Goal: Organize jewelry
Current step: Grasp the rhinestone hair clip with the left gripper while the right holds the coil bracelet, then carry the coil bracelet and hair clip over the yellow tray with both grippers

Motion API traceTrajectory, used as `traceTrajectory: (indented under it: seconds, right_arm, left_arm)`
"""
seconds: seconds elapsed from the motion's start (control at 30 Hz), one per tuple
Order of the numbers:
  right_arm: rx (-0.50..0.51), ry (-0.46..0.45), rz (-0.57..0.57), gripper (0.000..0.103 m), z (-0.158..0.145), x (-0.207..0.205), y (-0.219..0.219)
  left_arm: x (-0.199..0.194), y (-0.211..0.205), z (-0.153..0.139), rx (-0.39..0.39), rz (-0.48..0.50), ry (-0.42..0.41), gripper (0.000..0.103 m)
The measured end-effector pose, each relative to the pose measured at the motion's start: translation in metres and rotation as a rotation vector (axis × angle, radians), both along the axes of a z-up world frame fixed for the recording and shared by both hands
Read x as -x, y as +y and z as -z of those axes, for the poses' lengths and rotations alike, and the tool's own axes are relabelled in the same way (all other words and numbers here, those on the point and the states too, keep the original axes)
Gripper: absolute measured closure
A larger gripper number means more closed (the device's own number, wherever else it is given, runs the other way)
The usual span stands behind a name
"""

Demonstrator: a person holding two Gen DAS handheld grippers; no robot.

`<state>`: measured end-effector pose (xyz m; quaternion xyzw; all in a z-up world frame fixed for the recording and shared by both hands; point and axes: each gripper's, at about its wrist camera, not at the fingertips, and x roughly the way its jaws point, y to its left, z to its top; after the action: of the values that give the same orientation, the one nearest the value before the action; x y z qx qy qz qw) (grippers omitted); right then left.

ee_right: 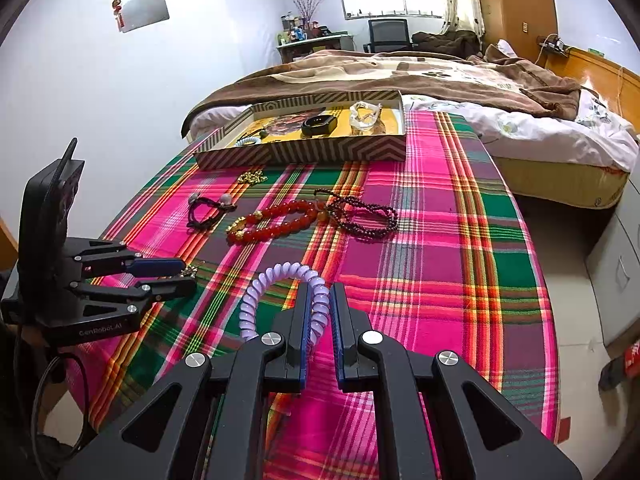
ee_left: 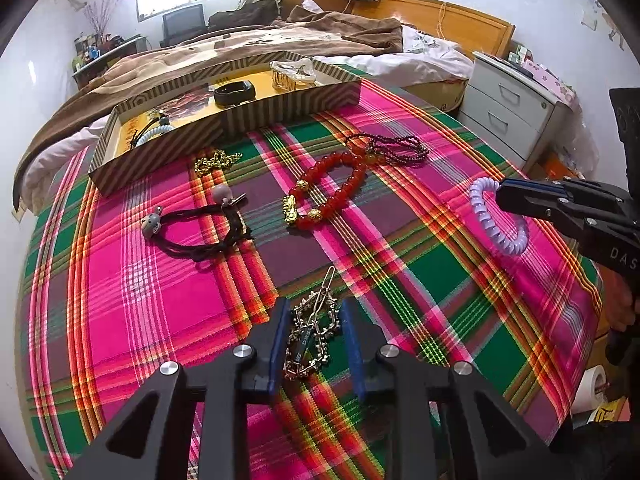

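The left claw (ee_left: 314, 336) is seen straddling a gold metal hair clip (ee_left: 314, 330) on the plaid cloth (ee_left: 440, 280) of the counter; the blue pads stand close at either side of it, but whether they already press on it cannot be told. The clip is thin, stiff and openwork, with knobbly ornament along a wire frame, so it is judged light but apt to twist or slide if pinched at one end; it is best taken across its middle, where the ornament gives the pads some purchase. The right claw (ee_right: 320, 316) is closed on a lilac spiral hair tie (ee_right: 276, 276), one side of the coil being pinched between the pads while the rest of the loop lies on the cloth. That coil is smooth, springy plastic and is expected to stretch and dangle once lifted. Further back lie a red bead bracelet (ee_left: 332, 192) with gold charms, a dark garnet-coloured bead strand (ee_left: 394, 148), a black braided hair tie (ee_left: 200, 228) and a small gold chain (ee_left: 216, 162). The striped cardboard tray (ee_left: 292, 110), already holding a few pieces, is taken as the destination.
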<state>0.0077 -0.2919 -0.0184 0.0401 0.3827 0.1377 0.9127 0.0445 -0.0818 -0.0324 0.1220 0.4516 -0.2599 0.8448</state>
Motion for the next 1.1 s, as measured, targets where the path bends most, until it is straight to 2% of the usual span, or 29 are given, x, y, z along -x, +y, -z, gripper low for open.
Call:
traceTrajectory:
  seconds: [0.5,1.1]
  right_arm:
    - [0.001,-0.011,0.003,0.094,-0.004,-0.002,0.0]
    - [0.011,-0.051,-0.01,0.094,-0.022,-0.024,0.012]
  left_arm:
    - [-0.005,0.01,-0.008,0.013,-0.047,-0.017,0.079]
    - [-0.025,0.025,-0.038,0.052,-0.093,-0.081,0.08]
